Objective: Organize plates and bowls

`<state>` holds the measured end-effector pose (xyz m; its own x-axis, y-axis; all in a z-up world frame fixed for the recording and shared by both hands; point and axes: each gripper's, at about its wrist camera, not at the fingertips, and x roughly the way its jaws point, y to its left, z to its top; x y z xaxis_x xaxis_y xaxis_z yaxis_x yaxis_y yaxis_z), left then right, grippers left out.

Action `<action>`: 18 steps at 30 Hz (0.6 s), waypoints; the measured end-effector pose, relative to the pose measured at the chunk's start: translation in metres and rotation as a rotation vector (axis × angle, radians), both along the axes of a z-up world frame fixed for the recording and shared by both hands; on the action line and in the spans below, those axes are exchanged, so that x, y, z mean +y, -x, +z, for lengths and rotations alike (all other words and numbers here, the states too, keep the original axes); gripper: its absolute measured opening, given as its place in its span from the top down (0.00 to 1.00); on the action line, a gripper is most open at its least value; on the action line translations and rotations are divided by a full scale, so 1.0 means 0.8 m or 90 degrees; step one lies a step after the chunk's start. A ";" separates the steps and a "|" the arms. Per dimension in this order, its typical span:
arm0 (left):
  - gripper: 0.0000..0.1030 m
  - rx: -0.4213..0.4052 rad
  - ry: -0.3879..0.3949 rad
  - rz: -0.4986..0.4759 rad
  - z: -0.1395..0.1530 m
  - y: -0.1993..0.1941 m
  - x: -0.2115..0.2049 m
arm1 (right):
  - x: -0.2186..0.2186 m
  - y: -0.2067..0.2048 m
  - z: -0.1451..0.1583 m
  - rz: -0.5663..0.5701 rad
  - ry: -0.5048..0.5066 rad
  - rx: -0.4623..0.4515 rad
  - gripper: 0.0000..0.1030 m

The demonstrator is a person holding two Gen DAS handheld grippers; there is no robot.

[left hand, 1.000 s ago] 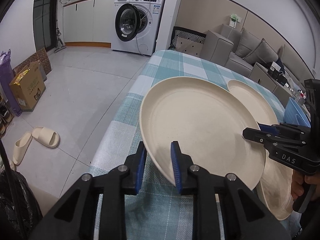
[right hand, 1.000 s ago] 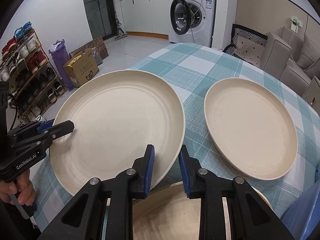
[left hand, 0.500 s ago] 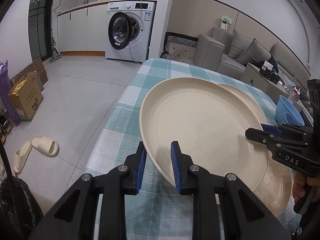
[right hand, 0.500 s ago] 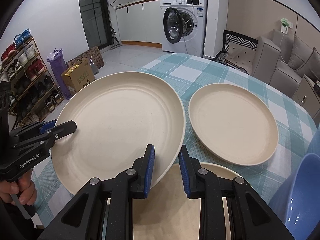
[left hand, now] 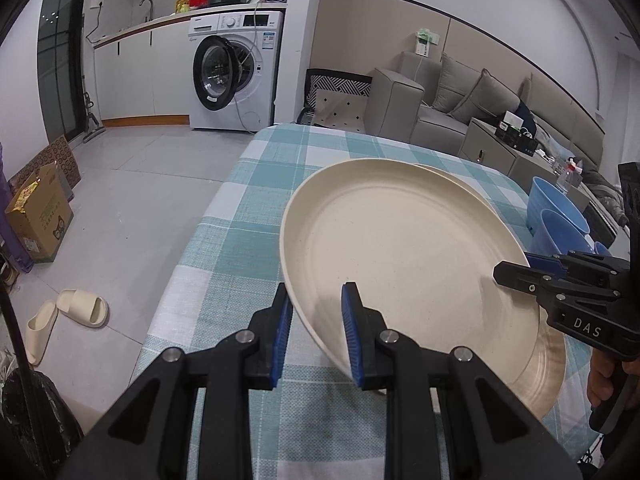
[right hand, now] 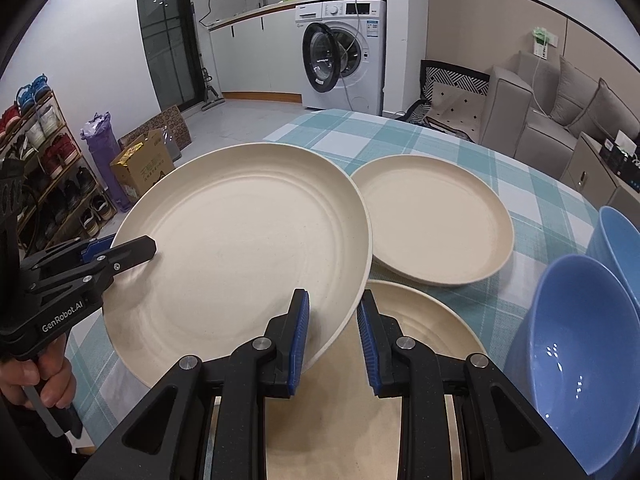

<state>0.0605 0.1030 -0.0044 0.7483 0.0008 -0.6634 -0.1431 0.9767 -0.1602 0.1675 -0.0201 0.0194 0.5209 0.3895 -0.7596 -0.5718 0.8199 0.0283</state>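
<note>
A large cream plate (left hand: pixel 404 260) (right hand: pixel 248 240) is held level above the checked tablecloth by both grippers. My left gripper (left hand: pixel 316 332) is shut on its near-left rim. My right gripper (right hand: pixel 334 332) is shut on the opposite rim; it shows in the left wrist view (left hand: pixel 516 270) at the right. A second large cream plate (right hand: pixel 420 320) (left hand: pixel 548 364) lies on the cloth, partly under the held plate. A smaller cream plate (right hand: pixel 436 220) lies further back. Blue bowls (right hand: pixel 576 352) (left hand: pixel 556 216) stand at the right.
The table's left edge (left hand: pixel 192 240) drops to a tiled floor with slippers (left hand: pixel 80 308) and a cardboard box (left hand: pixel 40 216). A washing machine (left hand: pixel 236 72) and a grey sofa (left hand: pixel 460 108) stand beyond the table. A shoe rack (right hand: pixel 44 160) is at the left.
The held plate has risen and shifted right toward the large plate on the cloth, now overlapping it. Both views pulled up and back, so the blue bowls came into view.
</note>
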 end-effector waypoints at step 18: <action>0.78 0.019 -0.016 -0.065 -0.008 -0.006 -0.050 | -0.058 0.043 -0.004 -0.069 -0.015 0.009 0.75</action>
<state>0.0653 0.0629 -0.0105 0.7251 -0.0575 -0.6862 -0.0477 0.9899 -0.1334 0.1332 -0.0663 0.0161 0.5504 0.3486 -0.7587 -0.4788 0.8762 0.0552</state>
